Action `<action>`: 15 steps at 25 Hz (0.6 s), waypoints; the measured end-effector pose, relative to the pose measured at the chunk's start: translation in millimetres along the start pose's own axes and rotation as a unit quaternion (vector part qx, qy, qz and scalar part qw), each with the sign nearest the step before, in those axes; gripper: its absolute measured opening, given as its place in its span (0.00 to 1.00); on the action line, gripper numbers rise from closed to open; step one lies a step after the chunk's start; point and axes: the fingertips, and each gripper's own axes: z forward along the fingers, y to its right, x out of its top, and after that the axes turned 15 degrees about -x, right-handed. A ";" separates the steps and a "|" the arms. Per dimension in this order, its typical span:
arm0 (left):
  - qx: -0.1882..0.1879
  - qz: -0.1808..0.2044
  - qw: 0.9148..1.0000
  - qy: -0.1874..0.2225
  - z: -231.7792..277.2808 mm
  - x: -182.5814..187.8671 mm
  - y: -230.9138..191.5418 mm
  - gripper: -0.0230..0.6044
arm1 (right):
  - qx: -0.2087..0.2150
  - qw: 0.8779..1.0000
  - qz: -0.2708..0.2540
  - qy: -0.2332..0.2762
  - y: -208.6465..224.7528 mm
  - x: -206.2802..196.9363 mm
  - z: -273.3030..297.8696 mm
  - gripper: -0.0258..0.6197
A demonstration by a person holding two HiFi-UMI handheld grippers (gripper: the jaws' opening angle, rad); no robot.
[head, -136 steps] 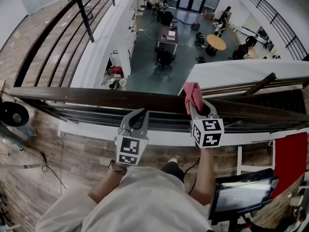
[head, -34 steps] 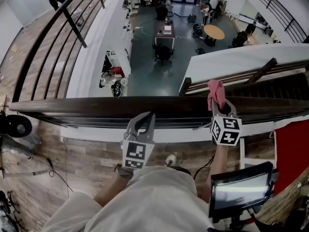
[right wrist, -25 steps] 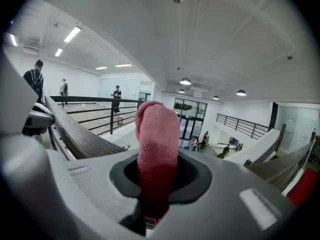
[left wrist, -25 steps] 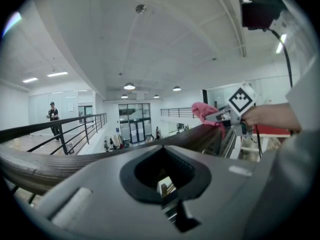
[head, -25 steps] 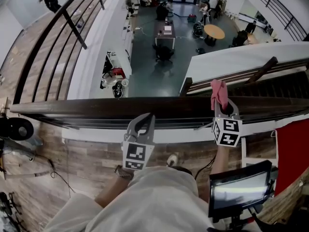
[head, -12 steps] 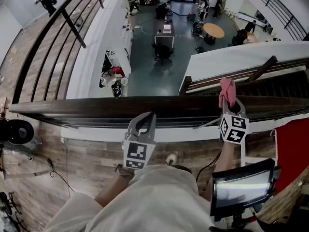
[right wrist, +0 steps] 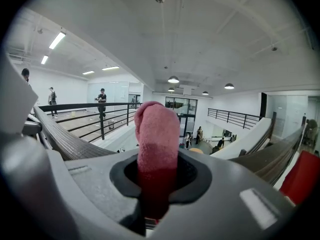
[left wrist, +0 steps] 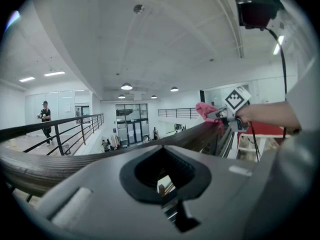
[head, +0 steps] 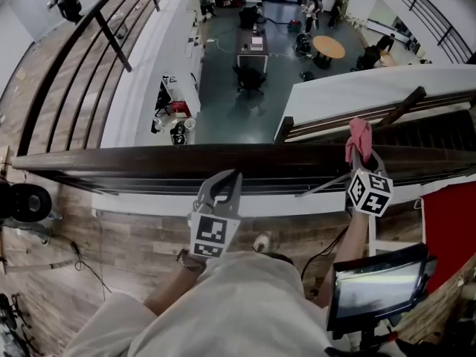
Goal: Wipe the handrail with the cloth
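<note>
A dark wooden handrail (head: pixel 149 162) runs across the head view from left to right. My right gripper (head: pixel 360 155) is shut on a pink cloth (head: pixel 358 134), which it holds against the rail's top near the right end. The folded cloth (right wrist: pixel 157 134) sticks up from between the jaws of the right gripper (right wrist: pixel 156 186). My left gripper (head: pixel 223 181) hangs at the rail's near side around the middle, shut, with nothing in it. In the left gripper view, the left gripper (left wrist: pixel 165 173) looks along the handrail (left wrist: pixel 60 159) towards the cloth (left wrist: pixel 206 109) and the right gripper (left wrist: pixel 222 115).
Beyond the rail is a drop to a lower floor with desks and a round table (head: pixel 329 47). A screen on a stand (head: pixel 379 288) and a red panel (head: pixel 446 229) stand at my right. A black round object (head: pixel 26 199) sits at the left.
The right gripper has slid the cloth to the right along the handrail. The left gripper has stayed near the rail's middle.
</note>
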 end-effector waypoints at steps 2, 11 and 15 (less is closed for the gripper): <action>-0.004 0.000 1.000 0.000 2.5 -0.2 2.6 0.05 | 0.001 1.000 0.013 0.001 4.9 -0.4 1.1 0.15; -0.023 -0.002 1.000 0.002 20.8 -0.1 22.1 0.05 | 0.014 0.999 0.029 -0.008 16.4 -2.6 5.4 0.15; -0.023 -0.001 1.000 0.004 22.1 2.4 24.4 0.05 | -0.001 0.999 0.037 -0.007 26.5 -4.1 4.8 0.15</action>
